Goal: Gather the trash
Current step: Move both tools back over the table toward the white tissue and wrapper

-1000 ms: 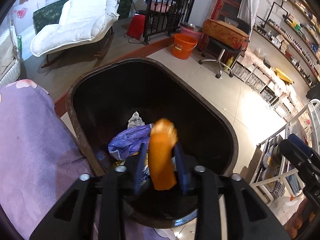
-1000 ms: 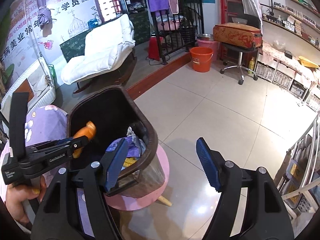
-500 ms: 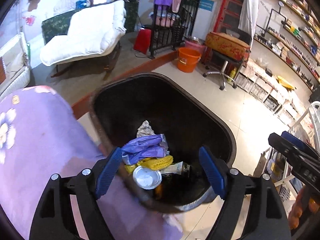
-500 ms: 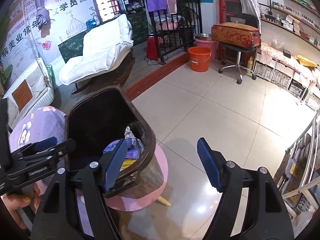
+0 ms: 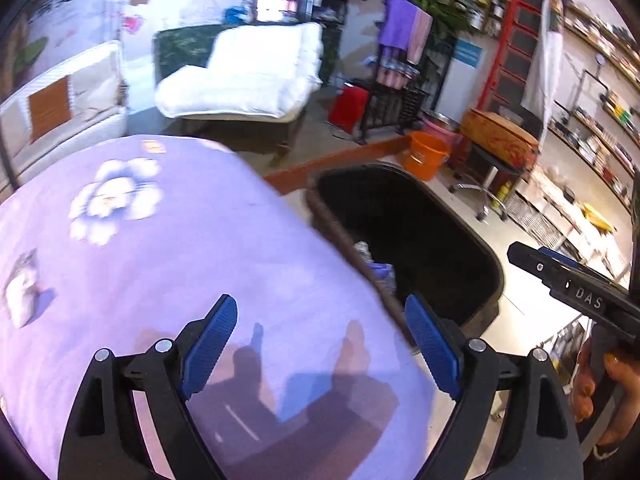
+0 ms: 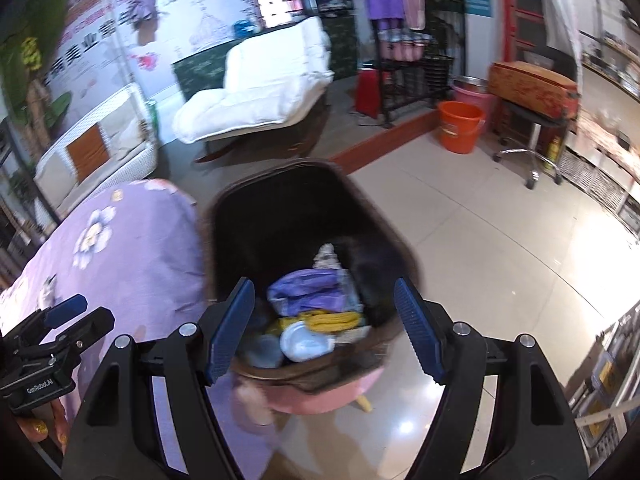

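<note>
The left gripper point(image 5: 320, 344) has just opened wide, empty, over the purple counter point(image 5: 160, 240); its orange bottle is gone from the jaws, dropped into the bin point(image 6: 224, 216). The right gripper point(image 6: 324, 328) stands wide, empty.

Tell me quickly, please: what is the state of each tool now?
Left tool: open, holding nothing; its jaws have just been opening, above the purple cloth.
Right tool: open, holding nothing, over the bin.

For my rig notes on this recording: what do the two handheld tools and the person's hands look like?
Both are black plastic frames with silver screws and ribbed blue pads on the fingers. The left tool carries white "GenRobot.AI" lettering on its side in the right wrist view; the right tool shows "DAS" in the left wrist view. The right hand has yellow-painted nails; no sleeve is visible.
</note>
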{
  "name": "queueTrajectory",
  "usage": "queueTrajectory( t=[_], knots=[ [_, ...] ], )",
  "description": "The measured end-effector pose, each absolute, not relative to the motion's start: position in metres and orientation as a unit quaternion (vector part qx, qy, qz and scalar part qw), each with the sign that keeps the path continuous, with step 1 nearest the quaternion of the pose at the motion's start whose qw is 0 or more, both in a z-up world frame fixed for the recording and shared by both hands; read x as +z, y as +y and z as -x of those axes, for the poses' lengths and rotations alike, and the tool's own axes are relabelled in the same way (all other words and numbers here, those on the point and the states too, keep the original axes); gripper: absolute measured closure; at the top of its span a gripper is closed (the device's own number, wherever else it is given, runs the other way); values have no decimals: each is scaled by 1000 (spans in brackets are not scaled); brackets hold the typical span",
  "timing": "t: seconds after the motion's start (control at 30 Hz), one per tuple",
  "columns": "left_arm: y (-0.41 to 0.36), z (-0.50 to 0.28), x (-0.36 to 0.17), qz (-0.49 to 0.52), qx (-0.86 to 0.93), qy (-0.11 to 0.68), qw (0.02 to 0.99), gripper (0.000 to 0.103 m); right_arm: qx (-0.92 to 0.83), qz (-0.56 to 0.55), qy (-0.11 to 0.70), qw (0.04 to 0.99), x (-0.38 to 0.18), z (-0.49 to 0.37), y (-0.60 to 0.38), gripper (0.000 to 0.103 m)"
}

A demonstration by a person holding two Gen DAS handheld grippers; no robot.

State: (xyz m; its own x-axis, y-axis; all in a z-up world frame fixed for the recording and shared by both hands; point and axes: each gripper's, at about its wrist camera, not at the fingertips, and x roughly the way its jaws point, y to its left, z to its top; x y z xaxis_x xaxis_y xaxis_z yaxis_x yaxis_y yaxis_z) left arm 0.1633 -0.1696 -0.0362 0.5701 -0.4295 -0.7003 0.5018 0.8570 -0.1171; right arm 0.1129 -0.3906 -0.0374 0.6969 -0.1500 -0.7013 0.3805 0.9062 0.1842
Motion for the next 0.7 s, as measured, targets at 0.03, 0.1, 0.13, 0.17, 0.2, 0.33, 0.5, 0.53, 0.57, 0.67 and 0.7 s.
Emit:
queueTrajectory(
  t=[0.03, 0.1, 0.13, 0.17, 0.2, 0.33, 0.5, 0.53, 0.57, 0.67, 0.7],
  knots=[
    [-162, -162, -35, -52, -248, 377, 891, 17, -134, -157, 361, 909, -36, -117, -384, 30],
    [-144, -158, -34, -55, -222, 371, 900, 17, -117, -152, 363, 912, -34, -123, -372, 30],
    [-132, -158, -33, -49, -206, 372, 904, 16, -101, -149, 366, 913, -33, -129, -364, 30],
    [-120, -158, -32, -39, -192, 374, 906, 16, -78, -147, 371, 914, -33, -136, -351, 30],
    [-110, -157, -31, -29, -182, 375, 909, 16, -64, -145, 374, 914, -33, -141, -342, 30],
    [-64, -159, -30, -8, -122, 380, 917, 16, 14, -133, 391, 910, -32, -167, -296, 30],
    [-7, -157, -31, -8, -43, 384, 922, 16, 98, -108, 408, 901, -34, -192, -226, 30],
    [7, -157, -32, -2, -32, 387, 922, 16, 113, -103, 411, 899, -34, -197, -213, 30],
    [22, -157, -34, 5, -21, 389, 921, 16, 132, -97, 417, 894, -36, -203, -196, 30],
    [52, -155, -36, 17, 1, 391, 920, 16, 166, -85, 429, 884, -38, -214, -157, 30],
    [59, -155, -36, 19, 6, 392, 920, 16, 180, -78, 434, 879, -39, -220, -142, 30]
  ],
)
